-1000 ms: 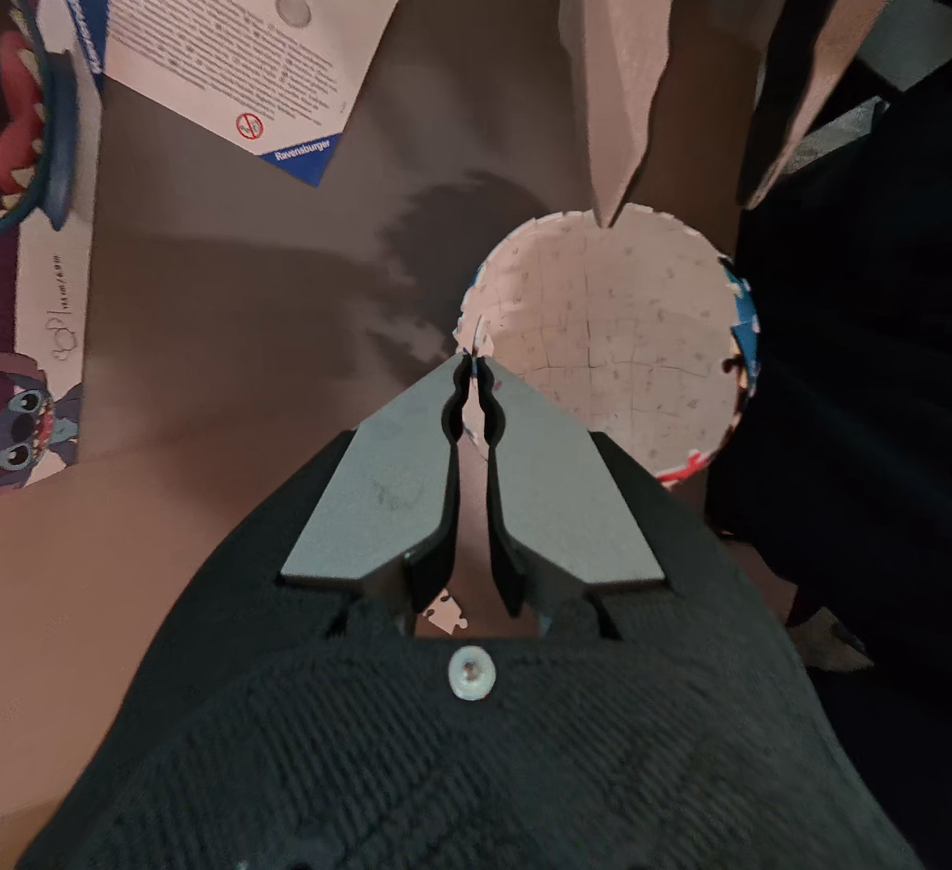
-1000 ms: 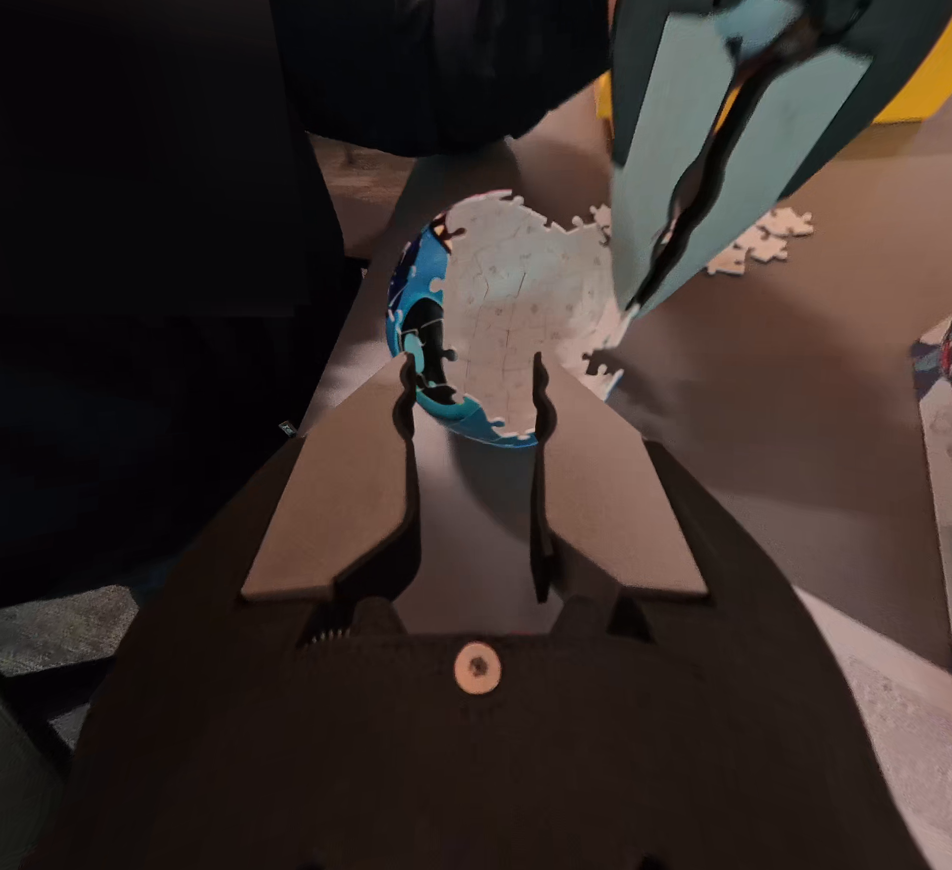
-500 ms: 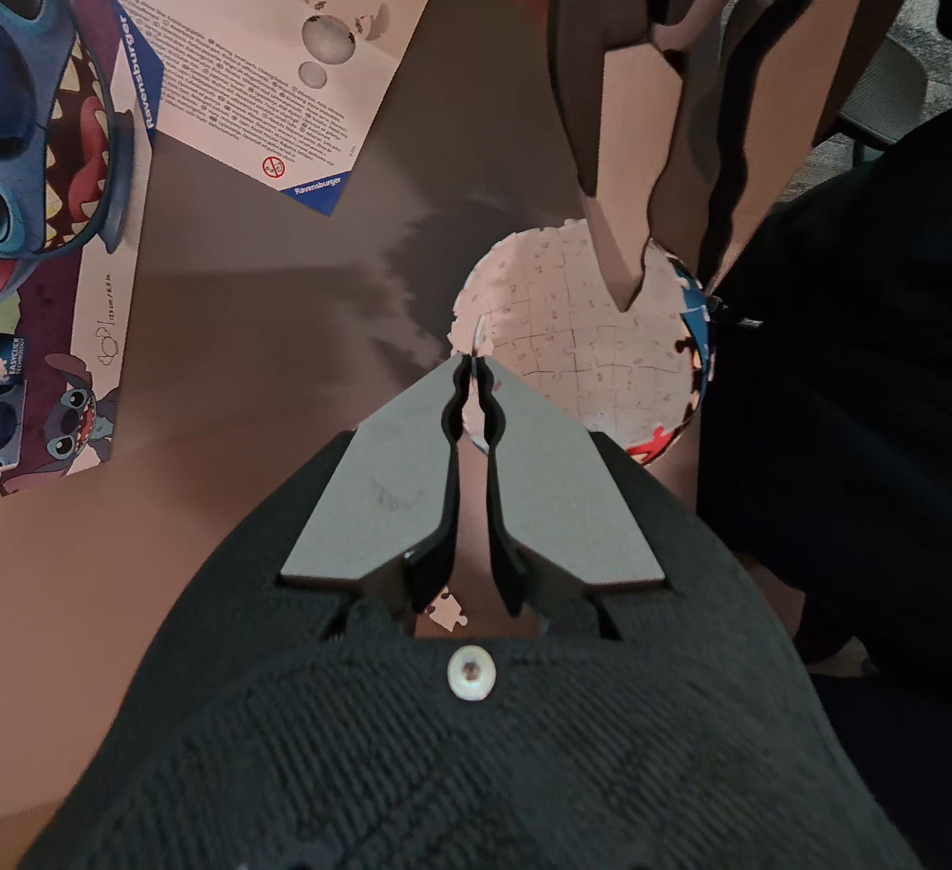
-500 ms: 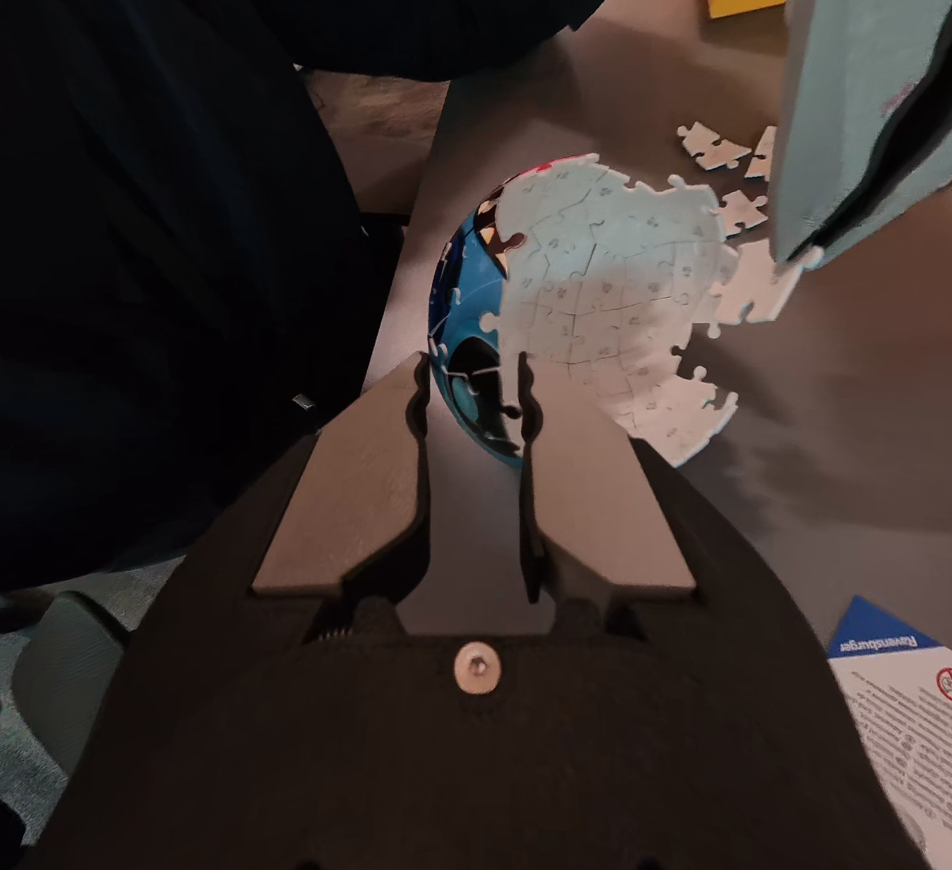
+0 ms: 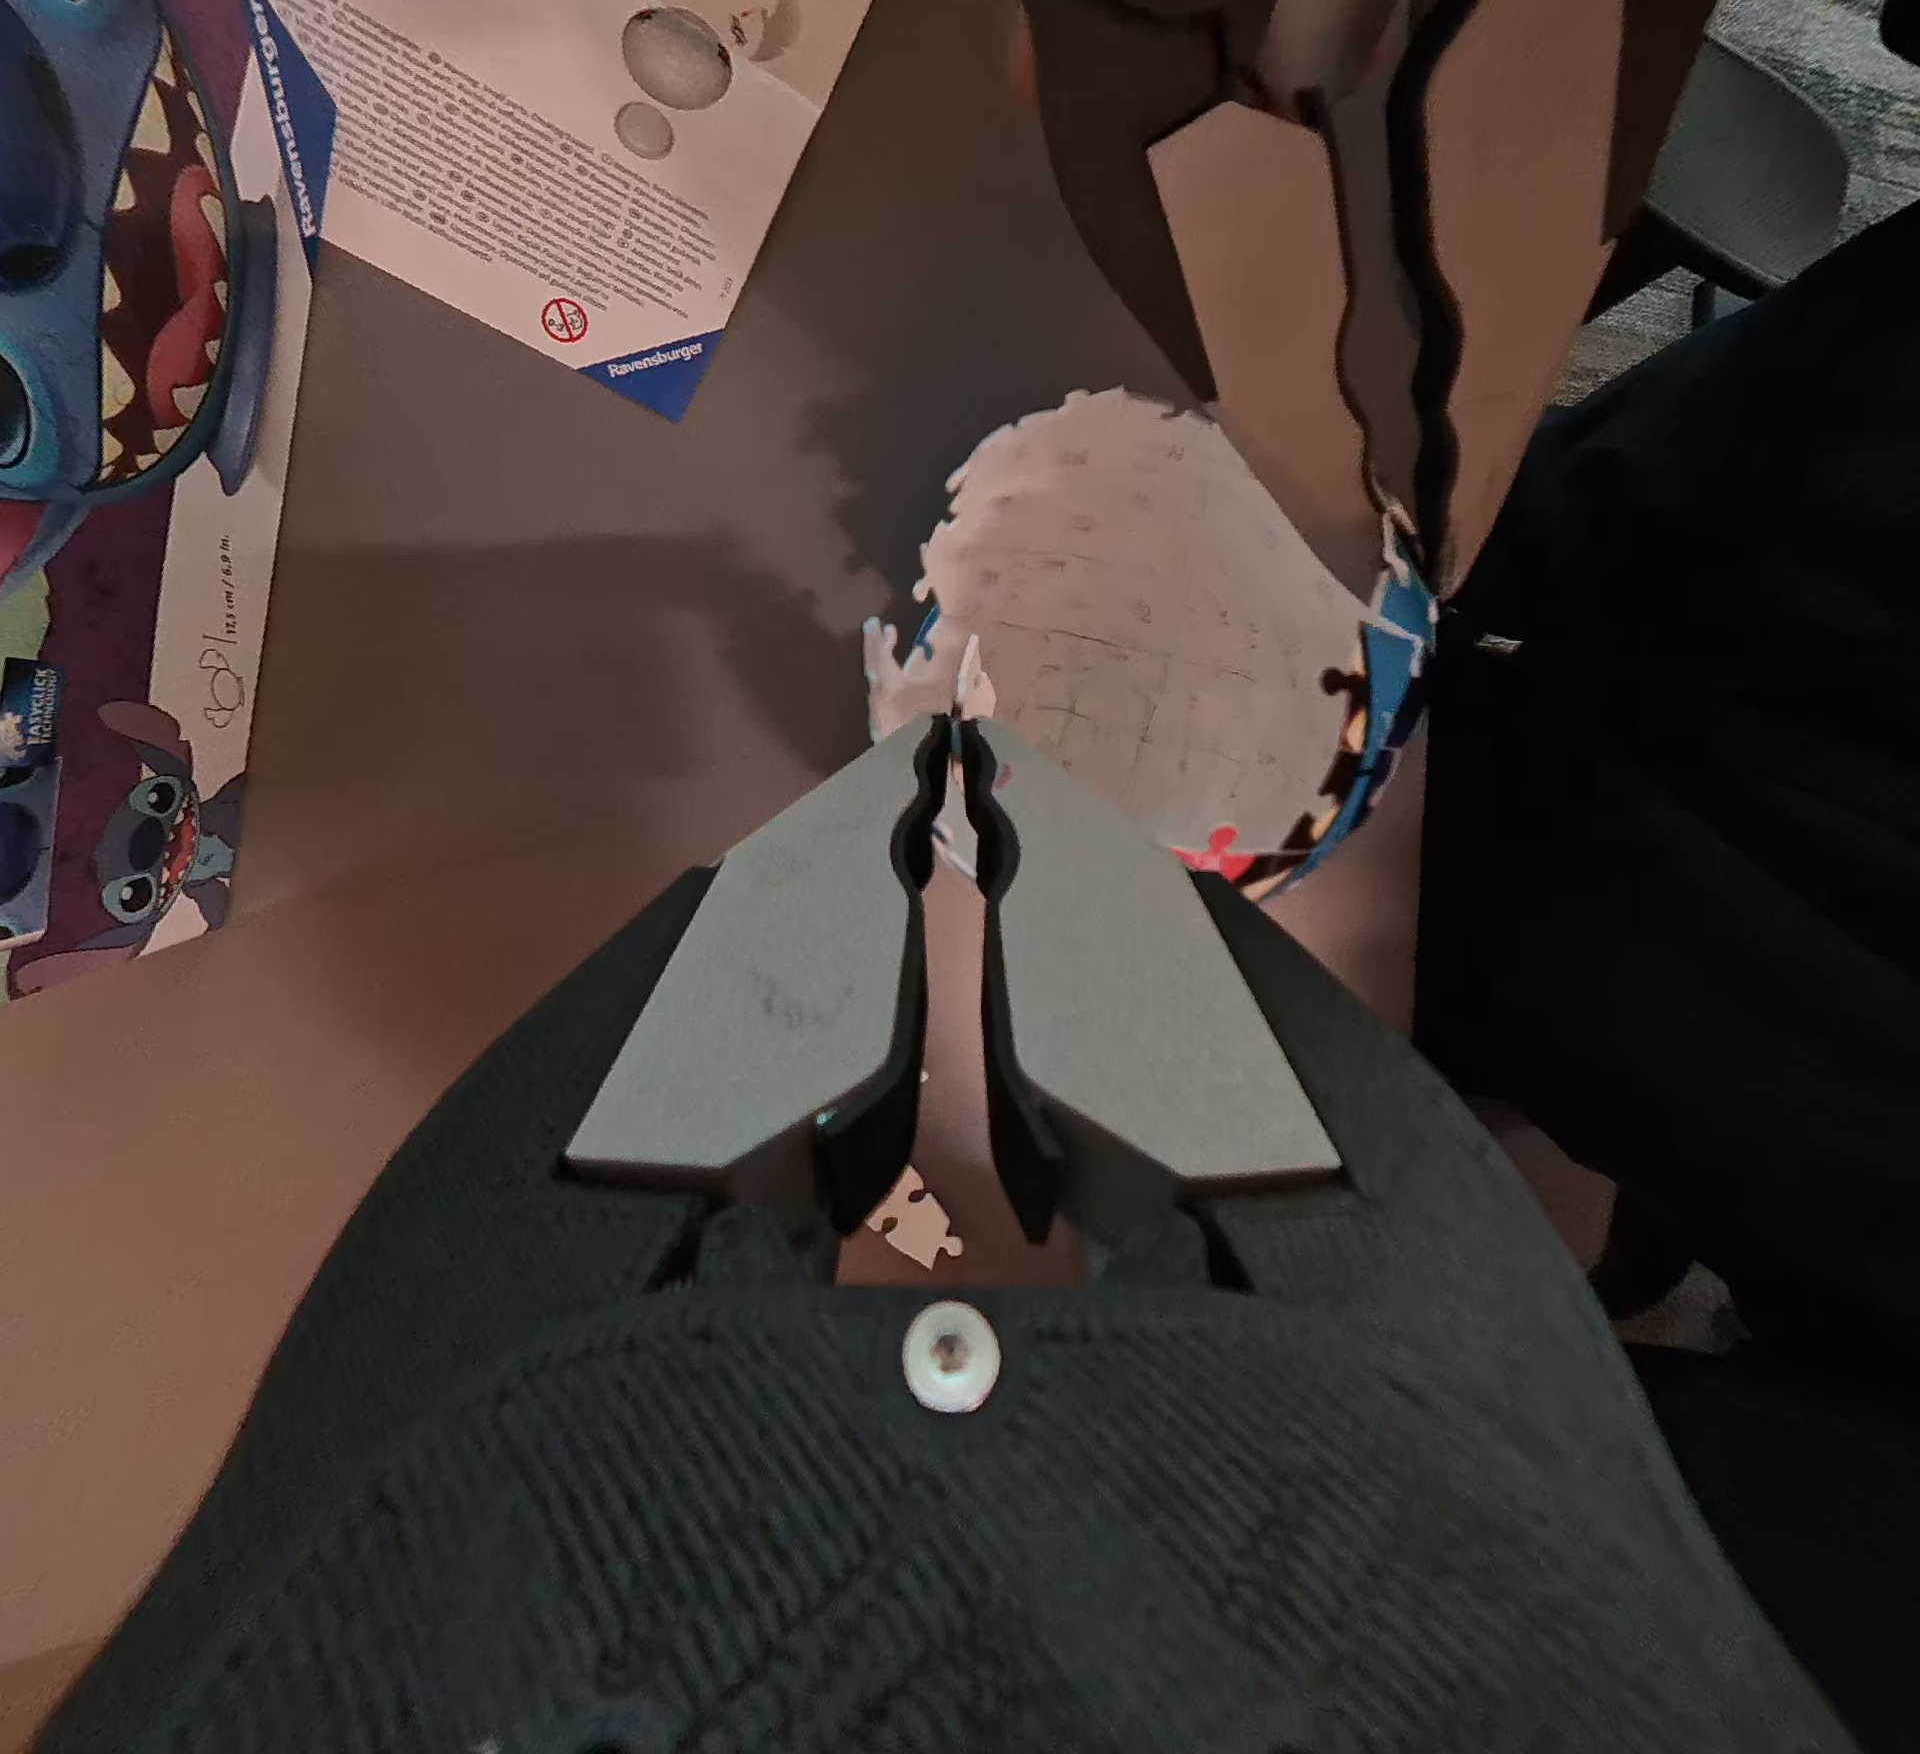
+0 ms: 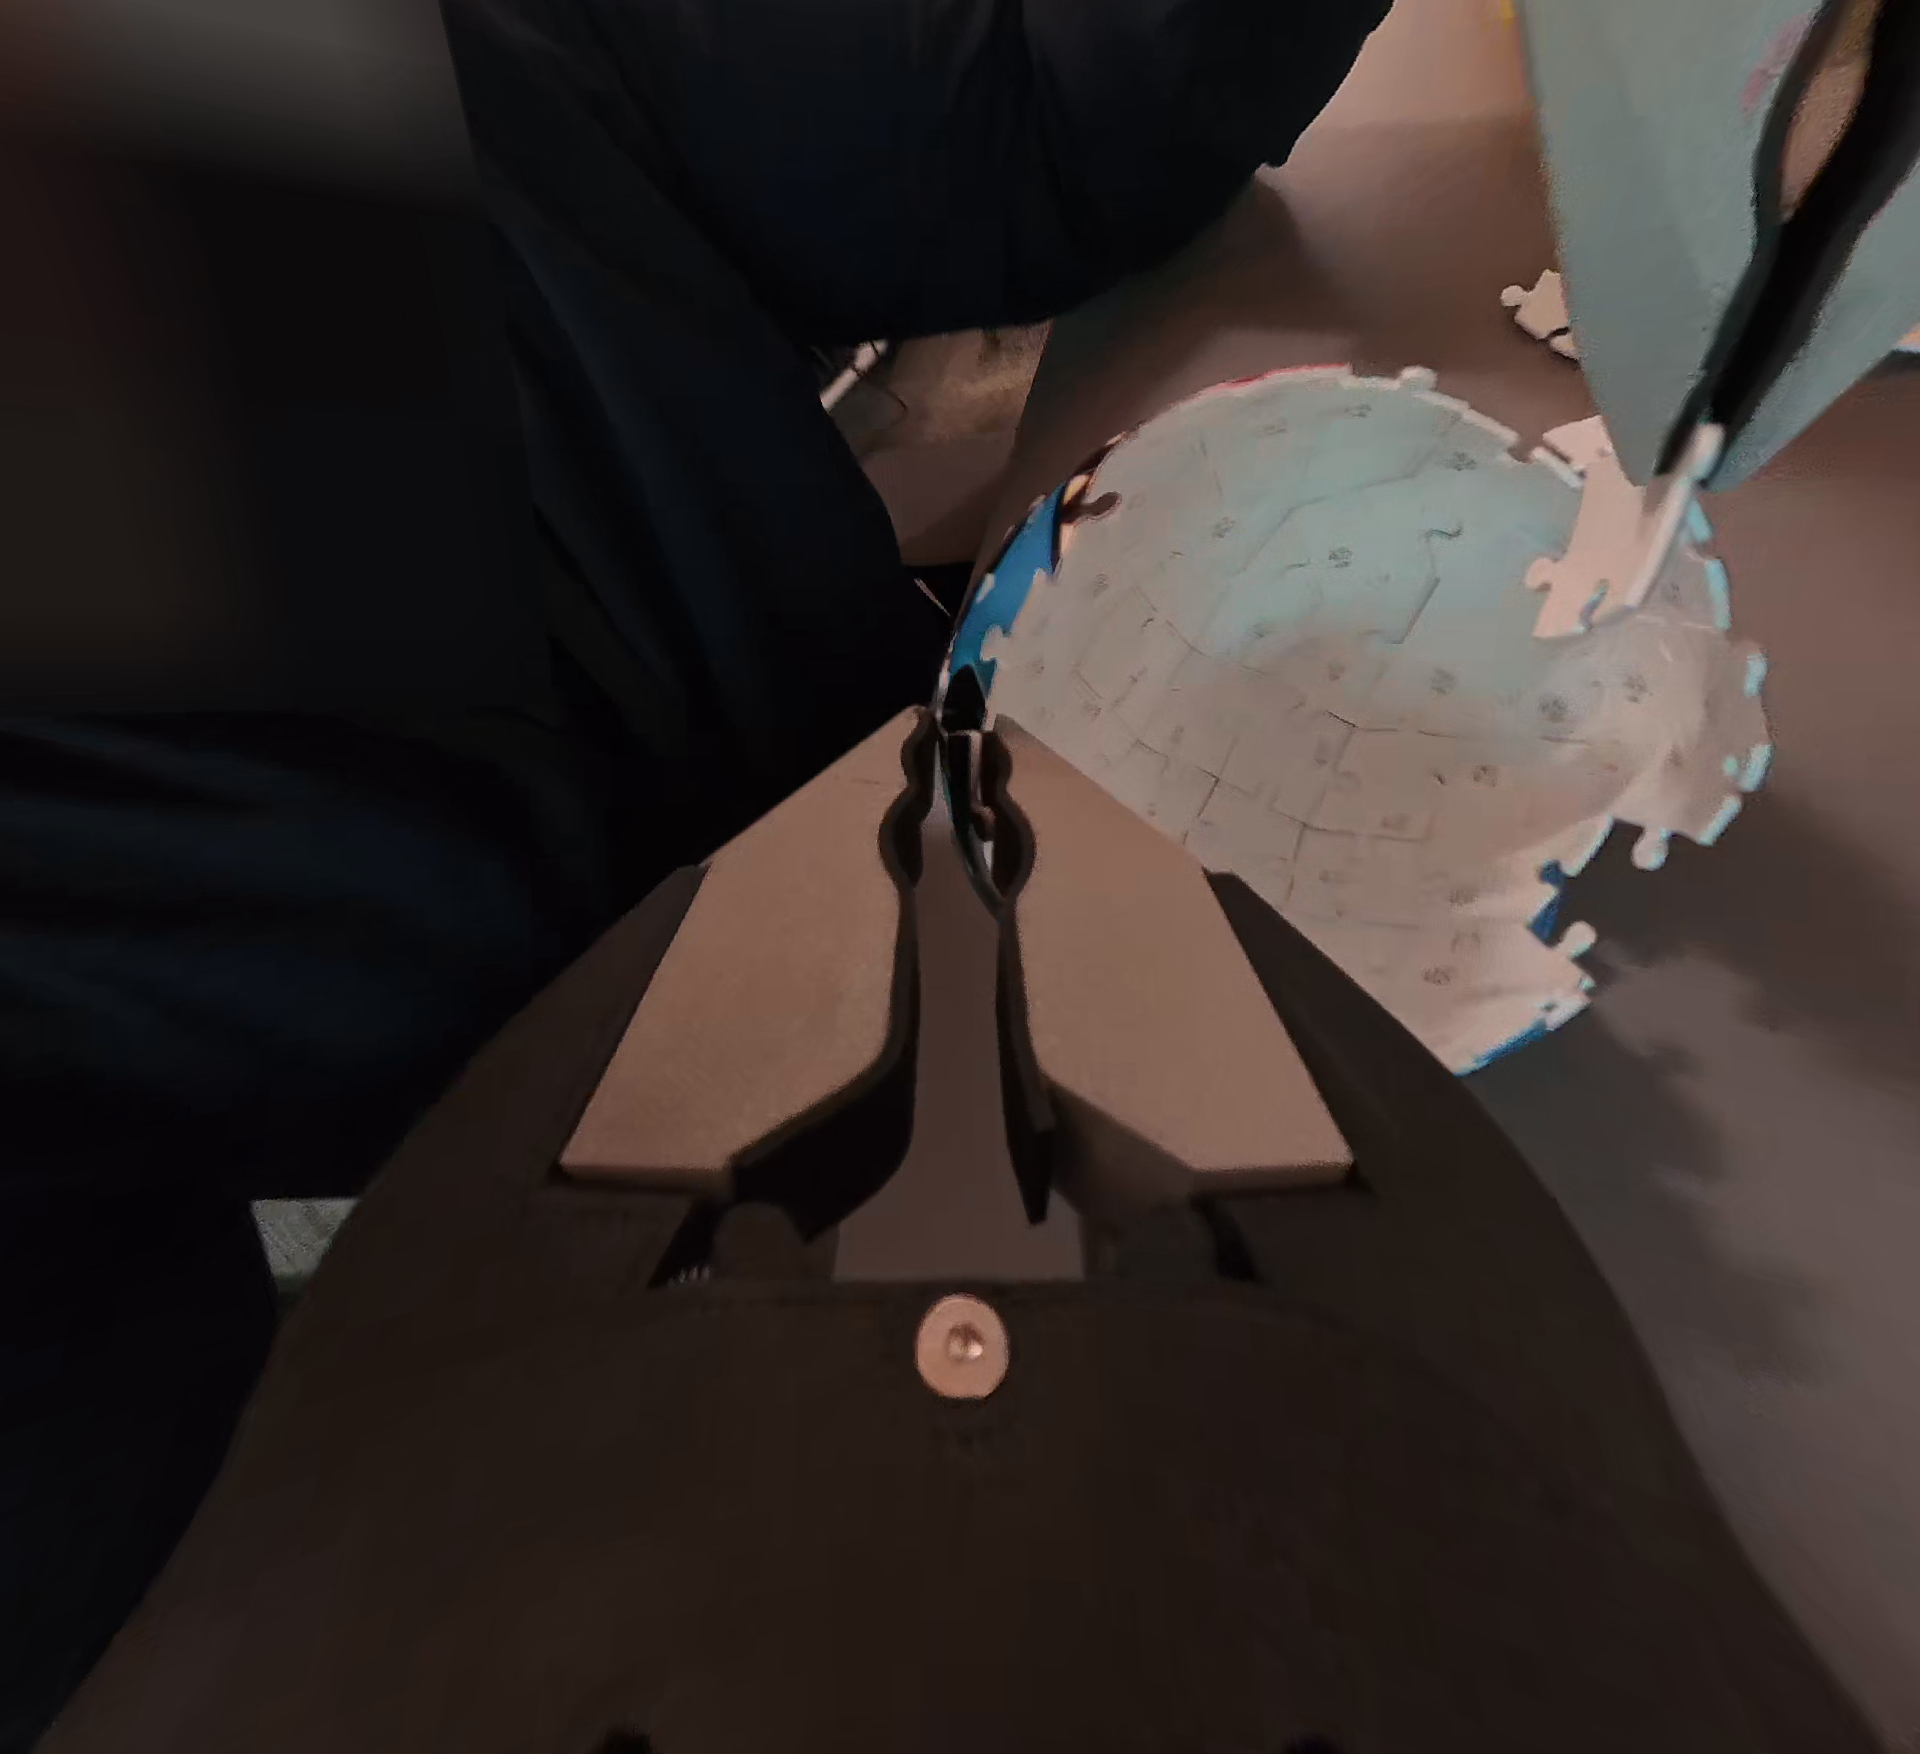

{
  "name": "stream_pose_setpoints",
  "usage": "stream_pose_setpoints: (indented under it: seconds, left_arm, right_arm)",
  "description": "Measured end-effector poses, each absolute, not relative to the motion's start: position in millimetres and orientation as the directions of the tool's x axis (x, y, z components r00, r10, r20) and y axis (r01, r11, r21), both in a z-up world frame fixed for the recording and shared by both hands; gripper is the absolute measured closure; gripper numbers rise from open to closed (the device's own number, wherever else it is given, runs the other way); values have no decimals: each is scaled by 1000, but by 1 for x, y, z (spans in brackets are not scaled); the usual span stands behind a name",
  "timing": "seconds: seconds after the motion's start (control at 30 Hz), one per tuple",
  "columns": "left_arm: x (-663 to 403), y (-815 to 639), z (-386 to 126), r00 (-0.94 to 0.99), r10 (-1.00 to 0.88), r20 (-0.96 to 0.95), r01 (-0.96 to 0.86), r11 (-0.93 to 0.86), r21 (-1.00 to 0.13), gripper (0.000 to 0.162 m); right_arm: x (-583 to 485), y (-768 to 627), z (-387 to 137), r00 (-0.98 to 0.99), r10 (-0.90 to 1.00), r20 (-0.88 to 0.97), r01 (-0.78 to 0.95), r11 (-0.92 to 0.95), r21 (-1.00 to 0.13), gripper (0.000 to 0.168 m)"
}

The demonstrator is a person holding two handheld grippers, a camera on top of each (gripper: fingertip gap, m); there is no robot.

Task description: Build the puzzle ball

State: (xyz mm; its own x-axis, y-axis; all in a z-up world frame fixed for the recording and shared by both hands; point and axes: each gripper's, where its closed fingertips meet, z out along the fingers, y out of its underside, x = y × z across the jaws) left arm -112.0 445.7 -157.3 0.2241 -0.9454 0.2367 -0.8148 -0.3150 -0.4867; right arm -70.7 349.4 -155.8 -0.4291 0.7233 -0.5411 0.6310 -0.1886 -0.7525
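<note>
upper left of the left wrist view, a white instruction sheet (image 5: 540, 146) carries dense small print, a blue corner band with a white brand word and a small red prohibition sign (image 5: 564, 319); the puzzle box (image 5: 223, 499) at the left edge bears a sideways size line and a small logo; tiny marks on the puzzle ball (image 5: 1132, 624) (image 6: 1351, 665) are too small to read

Each handheld gripper is built from a black ribbed printed body, with a round silver screw (image 5: 951, 1356) set at its centre. Ahead of that screw, two flat grey fingers (image 5: 764, 998) with wavy black inner edges are mounted. A dark sleeve (image 6: 883, 115) is worn.
</note>
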Motion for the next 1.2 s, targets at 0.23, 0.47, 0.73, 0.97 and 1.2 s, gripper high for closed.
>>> stream_pose_setpoints:
  seconds: [0.23, 0.47, 0.73, 0.97, 1.2]
  left_arm:
    - [-112, 448, -158, 230, -943, 240, -815, -321, -483, 162]
    - [-115, 450, -153, 242, -944, 224, -804, -325, -497, 162]
    - [-137, 468, -123, 300, -945, 132, -726, -316, -610, 162]
    - [-165, 444, -94, 225, -972, 65, -580, -188, -793, 162]
    - [-187, 401, -149, 209, -972, 106, -584, -211, -783, 162]
  right_arm:
    - [-68, 359, -151, -391, 666, -636, 583, -355, -731, 167]
    - [-64, 362, -139, -339, 777, -531, 533, -306, -789, 151]
    - [-21, 383, -124, -75, 964, -256, 330, -218, -918, 130]
    - [-4, 388, -172, 101, 992, -82, 347, -112, -931, 111]
    - [-18, 397, -198, 156, 976, -152, 303, -193, -933, 99]
